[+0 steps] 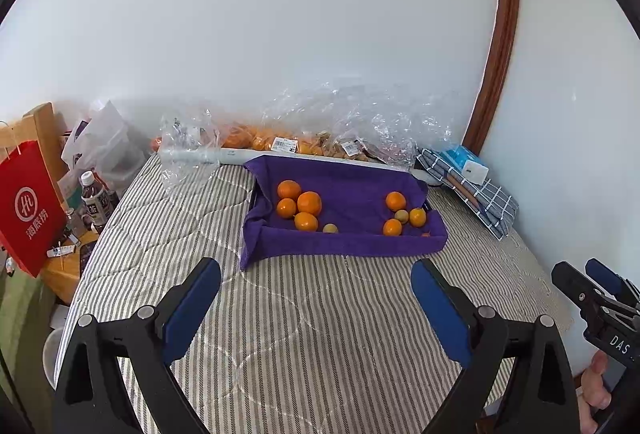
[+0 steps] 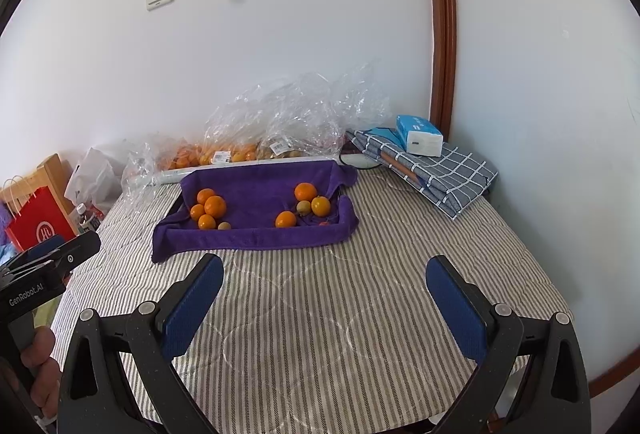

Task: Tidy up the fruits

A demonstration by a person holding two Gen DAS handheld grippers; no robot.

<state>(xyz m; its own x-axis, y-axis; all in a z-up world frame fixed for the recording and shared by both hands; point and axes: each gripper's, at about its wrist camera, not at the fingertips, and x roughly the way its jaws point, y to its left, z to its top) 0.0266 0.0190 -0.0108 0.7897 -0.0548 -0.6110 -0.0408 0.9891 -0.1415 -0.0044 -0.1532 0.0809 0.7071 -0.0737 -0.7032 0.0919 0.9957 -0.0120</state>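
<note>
- The fruit lay in a tray lined with a purple towel [image 1: 344,246], set on the striped bedcover [image 1: 304,314] toward the wall, well ahead of both grippers.
- Four oranges [image 1: 309,203] sat bunched at the tray's left end, touching or nearly so, with one small brownish fruit [image 1: 330,228] just beside them on the near side.
- At the right end, three more oranges [image 2: 321,205] ringed a second small brownish fruit [image 2: 303,207]; a tiny reddish bit [image 2: 324,223] lay near the front rim, too small to identify.
- Behind the tray, clear plastic bags [image 2: 280,122] held more fruit against the wall.
- The left gripper [image 1: 316,290] hovered above the bedcover with its fingers spread wide and nothing between them.
- The right gripper [image 2: 324,290] was likewise released and empty, level with the left, each showing at the edge of the other's view.
- Judged from this, no fruit was in hand; the sorting looked barely begun or between picks.
- The next move likely called for reaching forward over the towel's front fold and closing on one fruit; the small brownish ones, pressed close to oranges, would need a careful approach to avoid nudging neighbours.
</note>
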